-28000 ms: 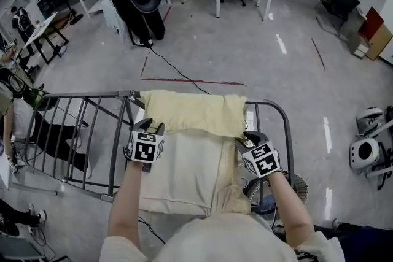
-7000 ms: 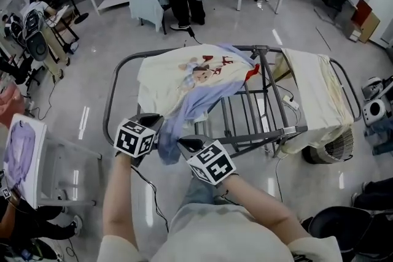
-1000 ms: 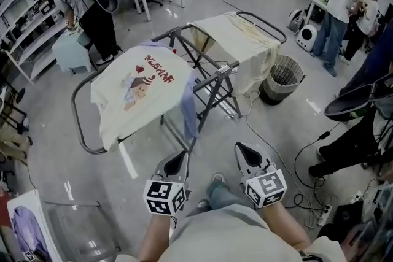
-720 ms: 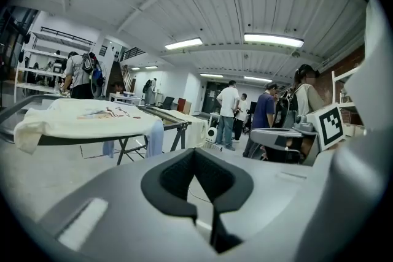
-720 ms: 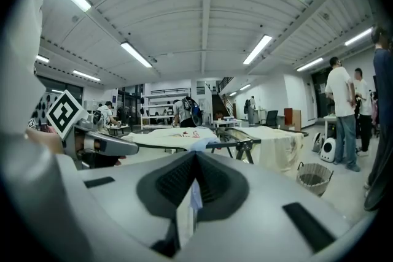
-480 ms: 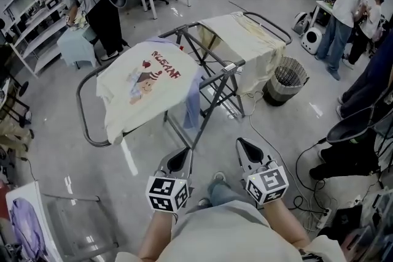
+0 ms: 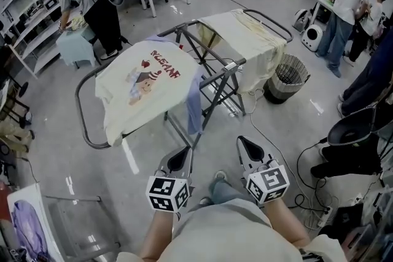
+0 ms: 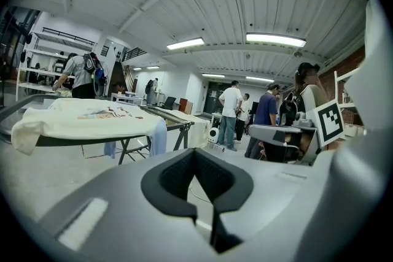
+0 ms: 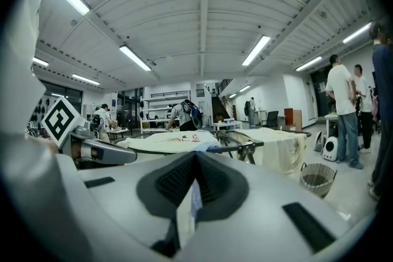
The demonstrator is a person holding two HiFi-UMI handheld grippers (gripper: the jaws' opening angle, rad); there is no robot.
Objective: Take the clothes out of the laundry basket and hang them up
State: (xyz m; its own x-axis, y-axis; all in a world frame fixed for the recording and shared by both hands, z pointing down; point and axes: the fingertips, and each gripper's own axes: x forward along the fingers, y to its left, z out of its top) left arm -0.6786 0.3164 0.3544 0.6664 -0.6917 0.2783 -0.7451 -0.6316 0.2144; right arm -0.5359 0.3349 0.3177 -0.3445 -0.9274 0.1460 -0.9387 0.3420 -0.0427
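Wire laundry basket point(image 7: 287, 78) stands far right of both grippers | right gripper point(image 7: 248, 148) nearer, jaws together, empty | left gripper point(image 7: 178, 160) likewise closed, empty | T-shirt point(image 7: 144, 84) lies on rack point(image 7: 228, 65), far left

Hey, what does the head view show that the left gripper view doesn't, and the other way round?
Only the head view: the wire basket on the floor beside the rack. Only the left gripper view: the ceiling lights. Both: the printed T-shirt and the cream cloth spread over the drying rack.
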